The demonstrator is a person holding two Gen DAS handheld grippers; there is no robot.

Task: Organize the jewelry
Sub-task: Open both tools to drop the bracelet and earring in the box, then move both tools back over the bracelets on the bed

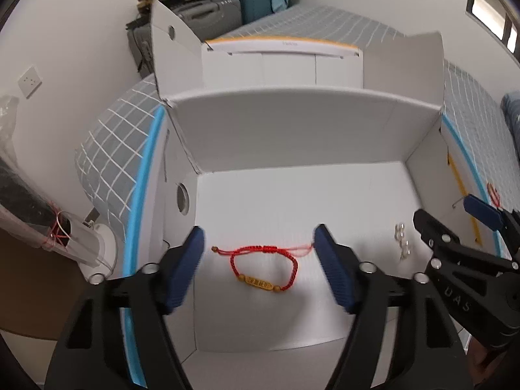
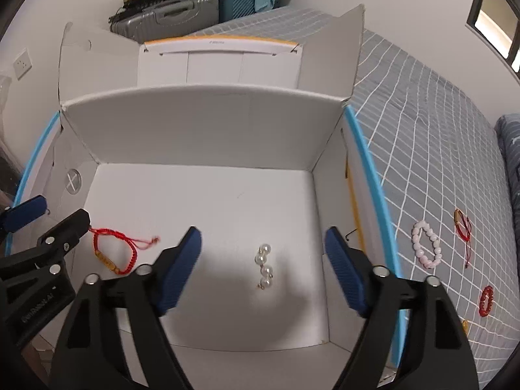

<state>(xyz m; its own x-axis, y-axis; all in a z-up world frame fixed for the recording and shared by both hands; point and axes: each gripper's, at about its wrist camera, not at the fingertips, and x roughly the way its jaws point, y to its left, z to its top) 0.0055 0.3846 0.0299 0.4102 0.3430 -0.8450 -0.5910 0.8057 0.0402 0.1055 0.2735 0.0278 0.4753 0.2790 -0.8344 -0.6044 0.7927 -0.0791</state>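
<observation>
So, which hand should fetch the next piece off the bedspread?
Probably the right. The pink bead bracelet, red cord bracelet and red bead ring lie beyond the box's right wall, nearest the right gripper, whose jaws are open and empty.

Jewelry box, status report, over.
Left gripper and right gripper open, empty. Red bracelet and pearl piece lie in box. Three bracelets remain on bed.

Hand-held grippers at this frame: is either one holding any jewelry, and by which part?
Nothing is held. The left hand-held gripper stands open over the red cord bracelet; the right hand-held gripper stands open over the pearl piece. Both pieces lie on the box floor.
</observation>
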